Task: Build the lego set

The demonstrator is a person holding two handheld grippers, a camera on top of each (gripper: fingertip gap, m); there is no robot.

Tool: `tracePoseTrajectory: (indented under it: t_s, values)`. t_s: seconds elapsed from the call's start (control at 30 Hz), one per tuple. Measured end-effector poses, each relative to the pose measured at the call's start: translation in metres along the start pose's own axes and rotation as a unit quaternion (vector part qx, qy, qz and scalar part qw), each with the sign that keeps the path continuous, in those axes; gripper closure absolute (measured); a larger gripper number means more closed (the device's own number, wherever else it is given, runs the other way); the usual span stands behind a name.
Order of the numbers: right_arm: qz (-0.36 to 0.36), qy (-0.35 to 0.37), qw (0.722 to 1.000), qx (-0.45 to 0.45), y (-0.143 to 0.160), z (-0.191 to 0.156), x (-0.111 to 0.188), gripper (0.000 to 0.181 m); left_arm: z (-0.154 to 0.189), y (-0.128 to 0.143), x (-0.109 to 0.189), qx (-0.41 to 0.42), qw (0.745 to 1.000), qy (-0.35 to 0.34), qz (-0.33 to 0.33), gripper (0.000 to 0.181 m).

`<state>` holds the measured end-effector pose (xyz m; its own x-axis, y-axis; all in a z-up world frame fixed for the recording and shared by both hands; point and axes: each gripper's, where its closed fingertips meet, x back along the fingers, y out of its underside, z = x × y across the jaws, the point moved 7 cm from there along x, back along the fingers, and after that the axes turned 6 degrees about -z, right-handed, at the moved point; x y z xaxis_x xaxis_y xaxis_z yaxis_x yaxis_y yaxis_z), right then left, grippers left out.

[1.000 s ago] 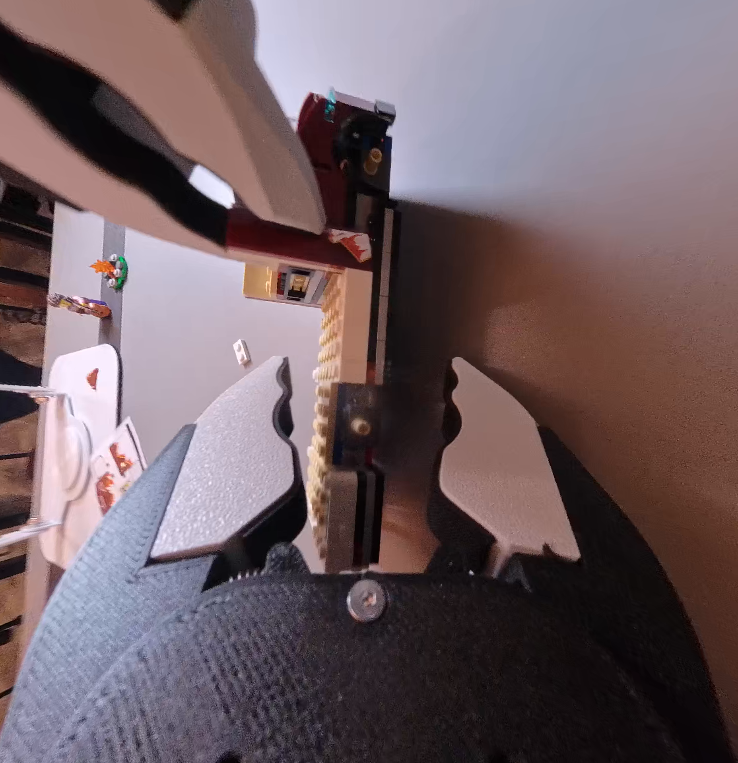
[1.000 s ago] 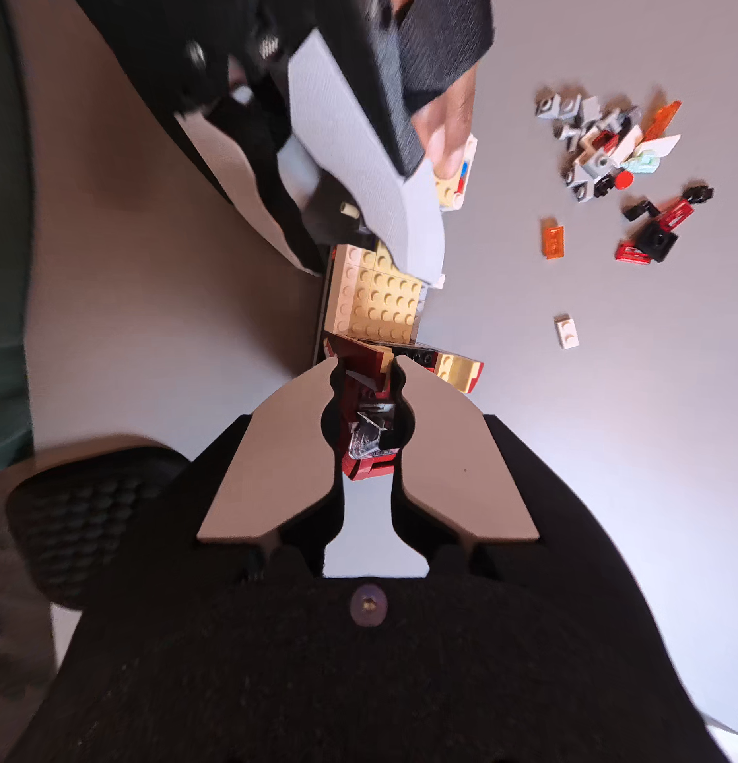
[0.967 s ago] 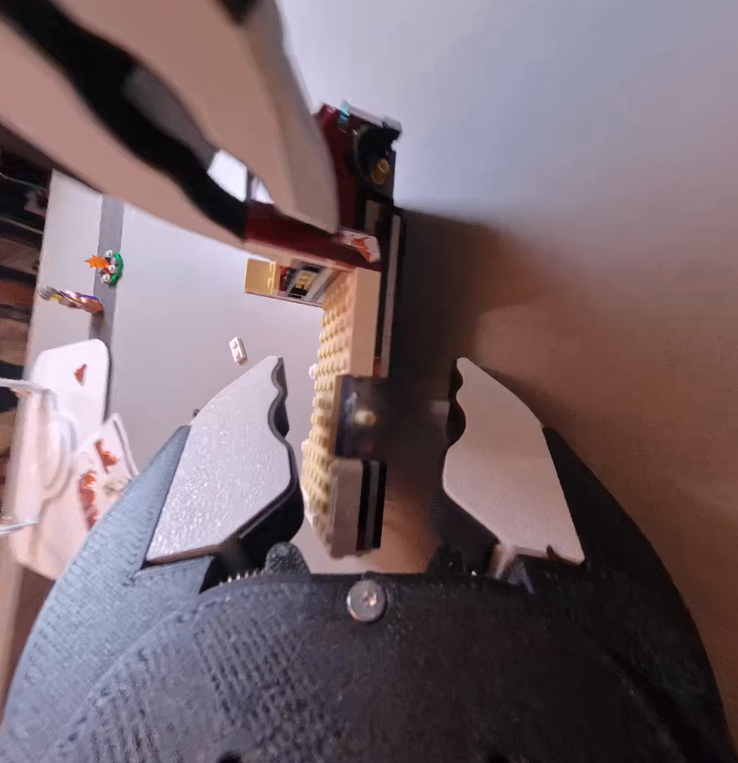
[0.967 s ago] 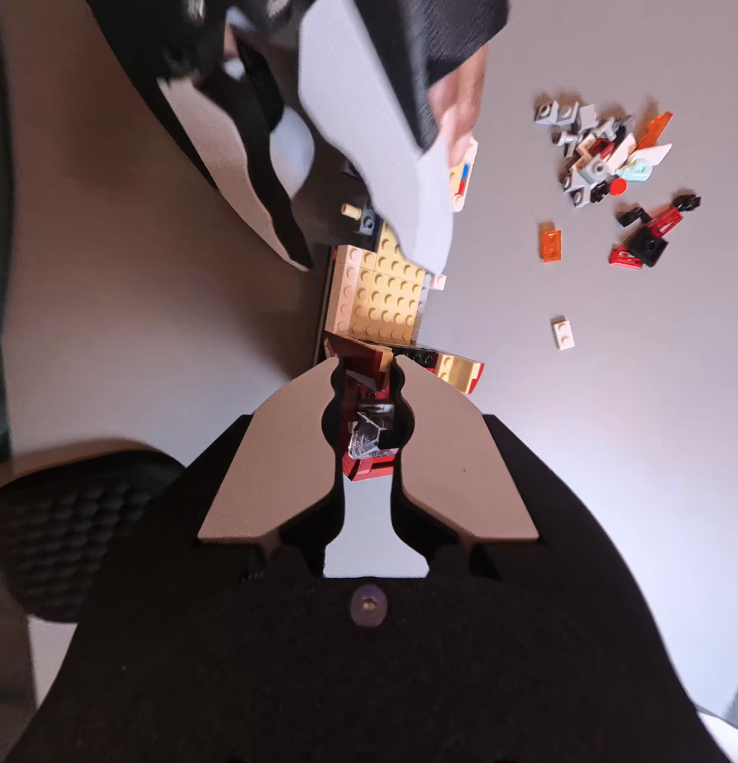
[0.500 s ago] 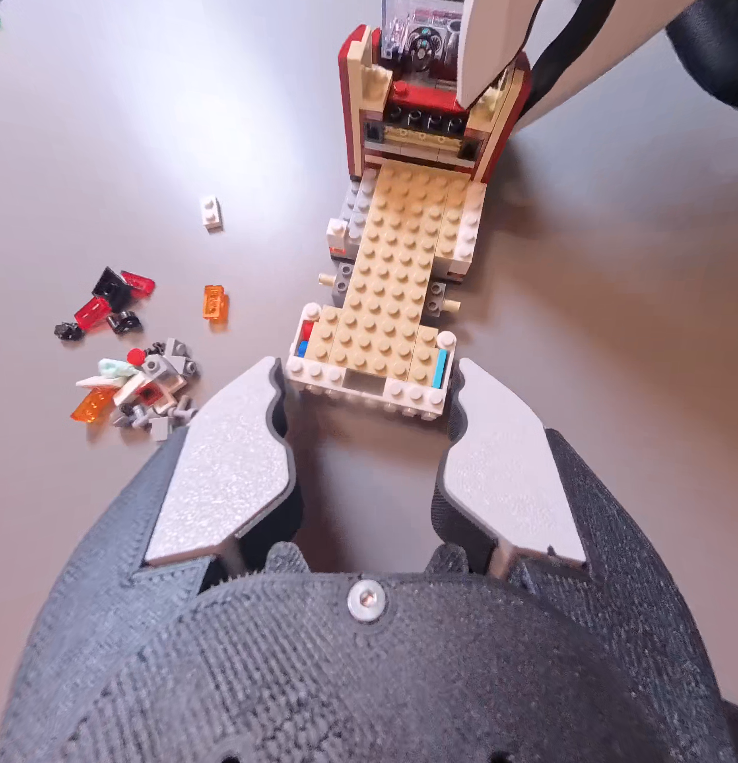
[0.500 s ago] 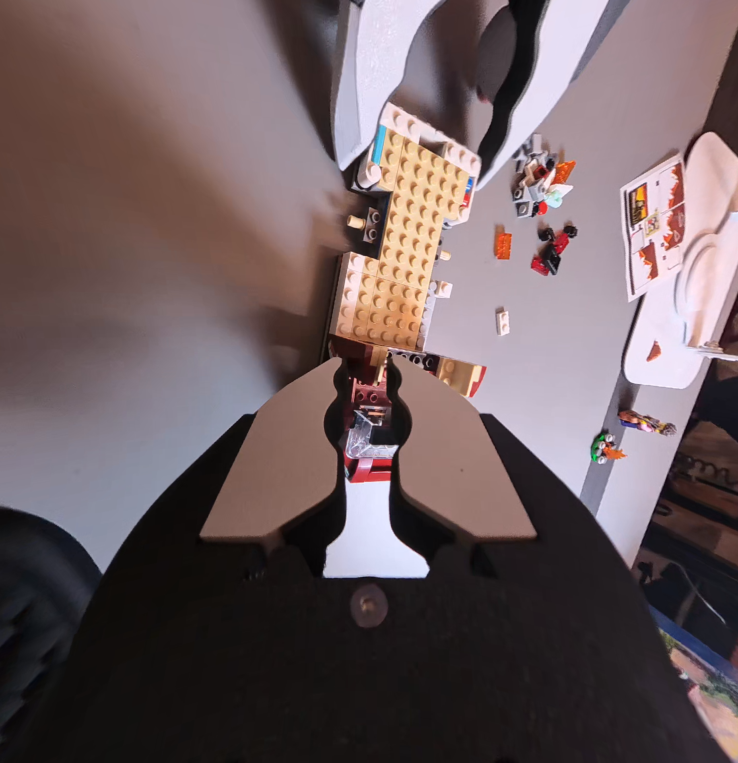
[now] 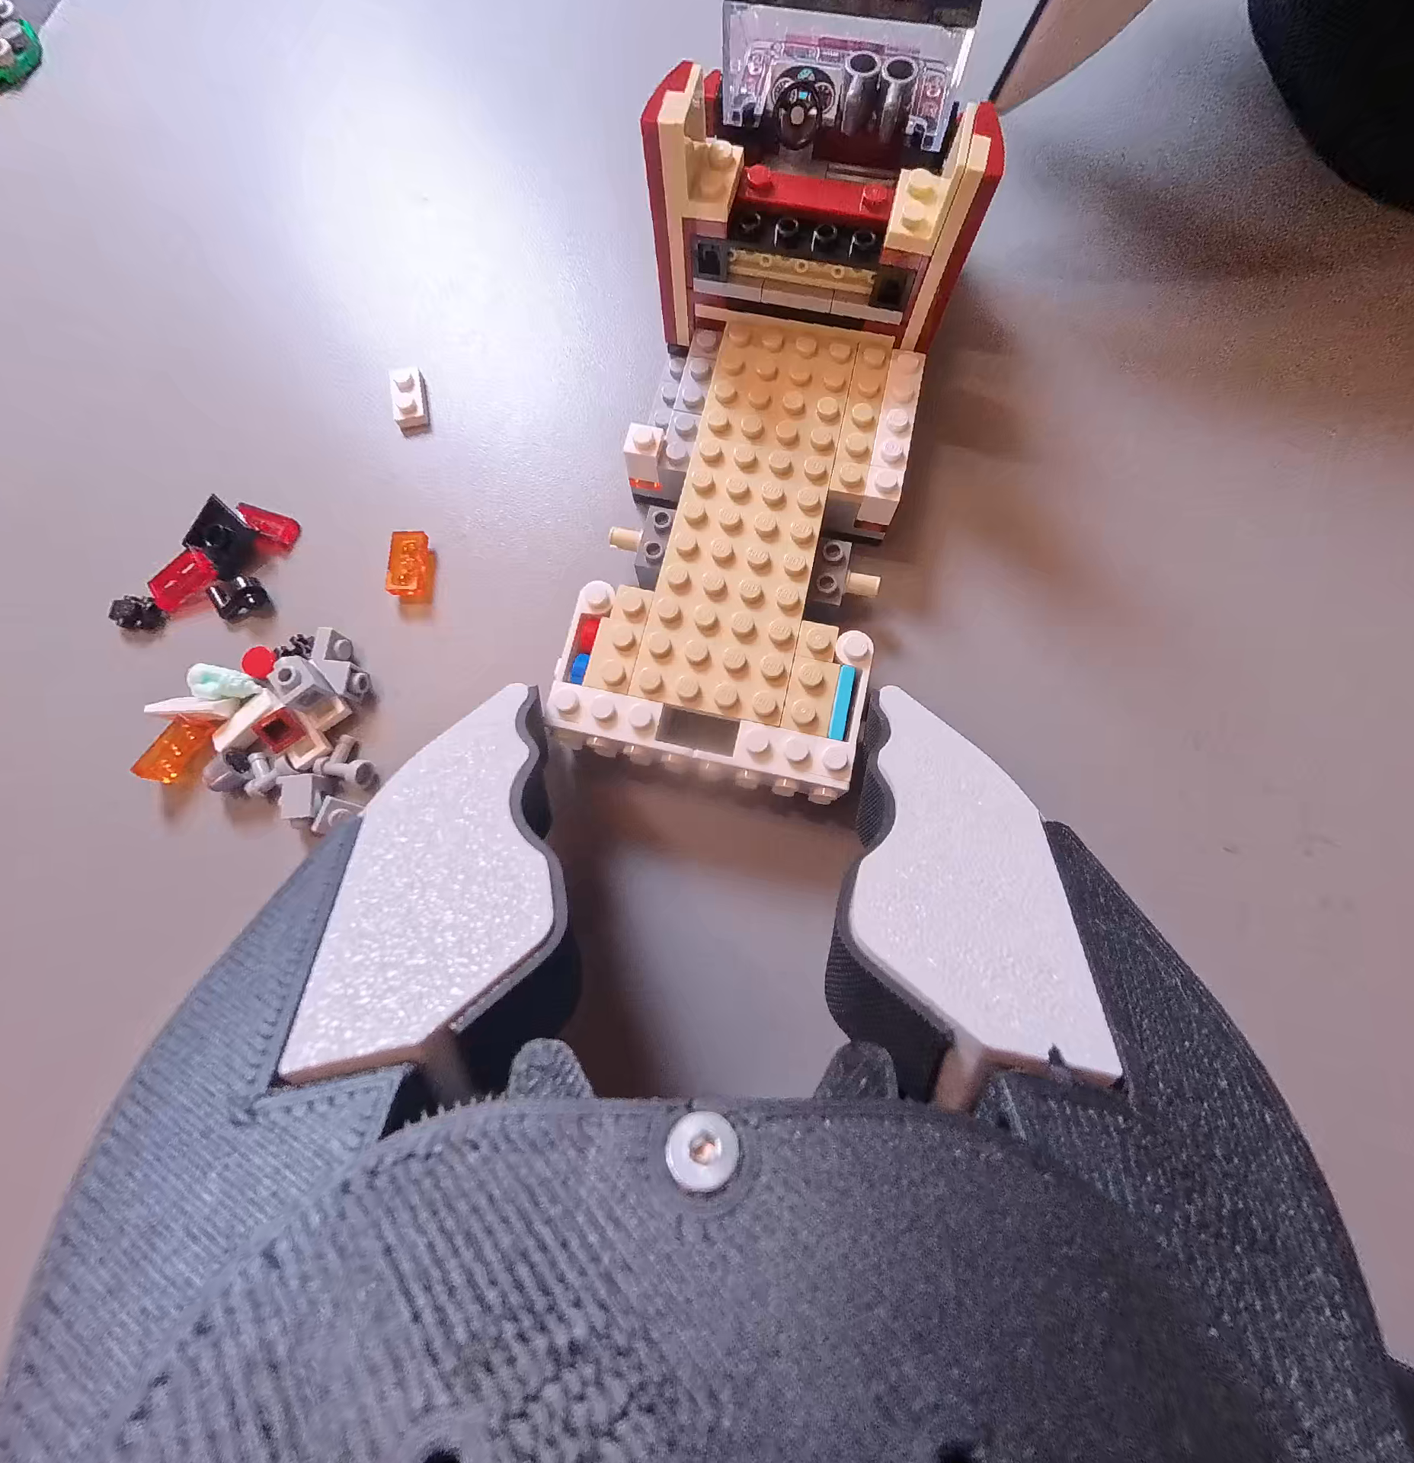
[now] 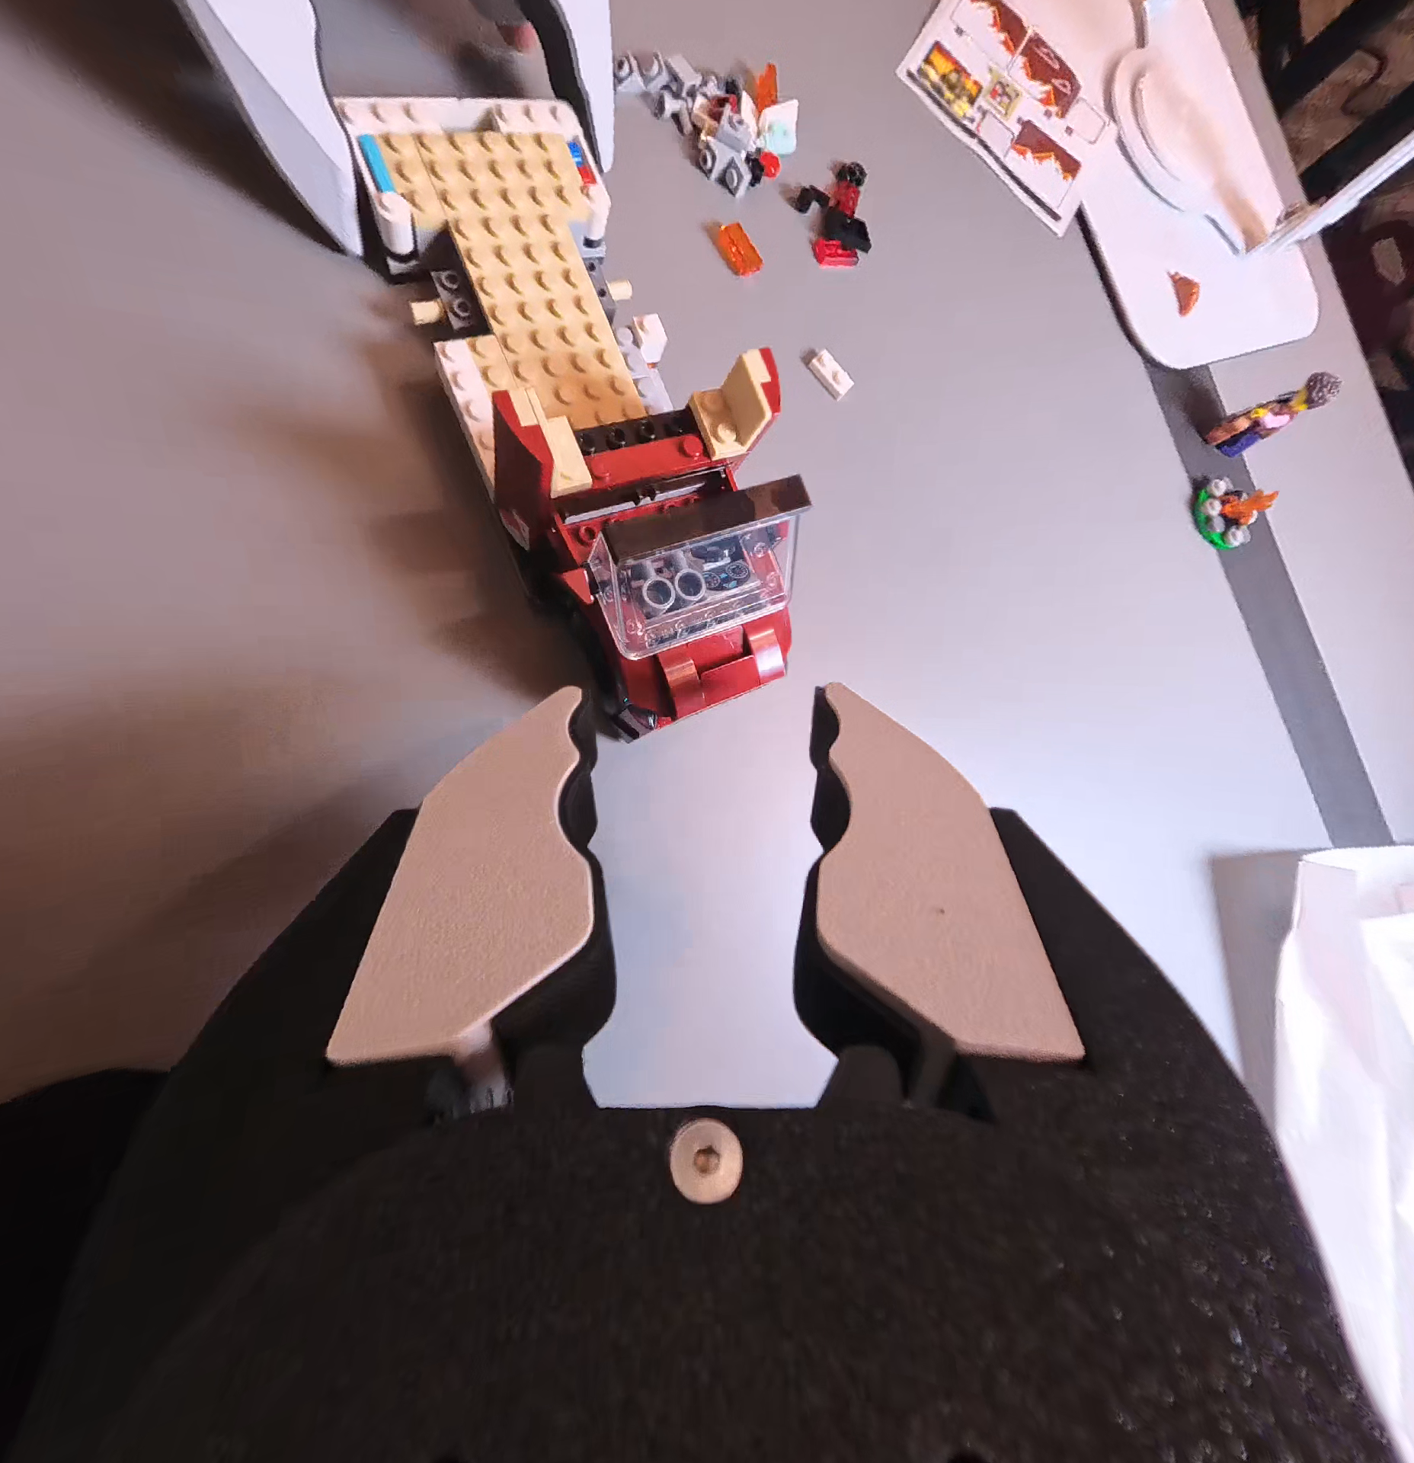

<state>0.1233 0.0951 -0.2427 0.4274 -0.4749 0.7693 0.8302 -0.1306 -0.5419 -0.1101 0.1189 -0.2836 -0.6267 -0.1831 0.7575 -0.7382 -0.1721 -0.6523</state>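
My left tongs [image 7: 704, 712] gape around the lego truck's [image 7: 775, 507] tan rear. My right tongs [image 8: 700, 704] hang released by its red cab. Loose bricks [image 7: 253, 712] lie on the bench [image 7: 1163, 554].

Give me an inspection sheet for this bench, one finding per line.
Surface: grey table, darker strip along one side.
Job's things: part-built truck flat on the table; loose brick pile; orange plate; white plate.
Clutter: instruction sheet, minifigure, white tray.
Grippers: left gripper open, straddling the truck's rear; right gripper open, just off the cab.
Cables: nothing seen.
Surroundings: dark, unclear.
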Motion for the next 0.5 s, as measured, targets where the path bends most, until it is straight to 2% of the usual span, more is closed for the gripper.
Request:
tracePoseTrajectory:
  t_s: [0.1,0.3,0.4,0.5]
  values:
    - [0.013,0.003,1.0,-0.01,0.0,0.003,-0.005,0.136,0.002,0.0,0.0,0.001,1.0,-0.003,0.001,0.104]
    - [-0.018,0.021,1.0,-0.003,-0.001,0.022,-0.008,0.144,0.009,-0.001,-0.001,-0.01,1.0,0.009,0.003,0.103]
    - [-0.02,0.005,1.0,-0.022,0.0,0.025,-0.007,0.139,0.01,-0.002,-0.002,-0.008,1.0,0.005,0.006,0.105]
    - [0.001,-0.023,0.998,-0.062,-0.001,0.018,-0.002,0.127,0.012,-0.003,-0.003,-0.006,1.0,0.003,0.005,0.105]
